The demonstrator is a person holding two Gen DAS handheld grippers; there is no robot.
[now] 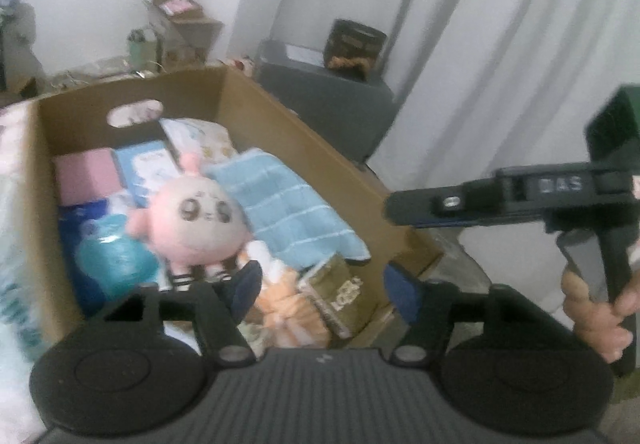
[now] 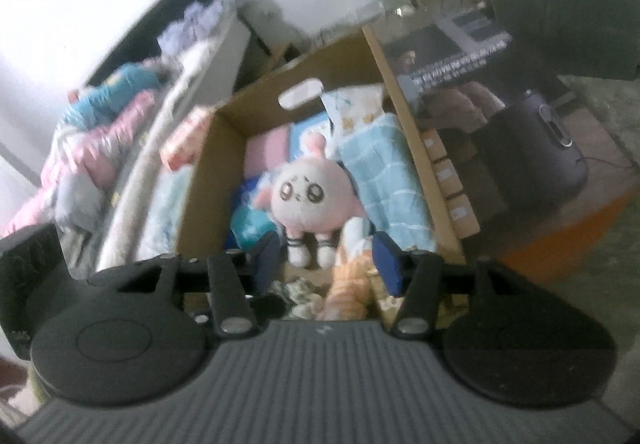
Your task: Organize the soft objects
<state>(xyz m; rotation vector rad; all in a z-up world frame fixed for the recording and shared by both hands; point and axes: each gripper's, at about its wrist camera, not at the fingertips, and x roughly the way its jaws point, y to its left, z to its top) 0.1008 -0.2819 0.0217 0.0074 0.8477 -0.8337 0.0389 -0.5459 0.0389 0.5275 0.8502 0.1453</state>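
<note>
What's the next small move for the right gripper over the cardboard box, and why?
Probably ease the right gripper forward and down onto the round pink plush doll. It lies on top in the brown cardboard box, centred ahead of the open, empty jaws; the light blue towel sits beside it.

Black hand-held gripper [image 1: 322, 286] — blue pads [image 1: 245, 286]; ribbed grey base; silver screws.

Open brown cardboard box [image 2: 224, 164] holds round pink plush doll with big eyes [image 2: 308, 196], folded light-blue striped towel [image 2: 384, 180] beside it, orange-white plush [image 2: 348, 284] nearest; right gripper [image 2: 326, 264] above, jaws apart, empty.
</note>
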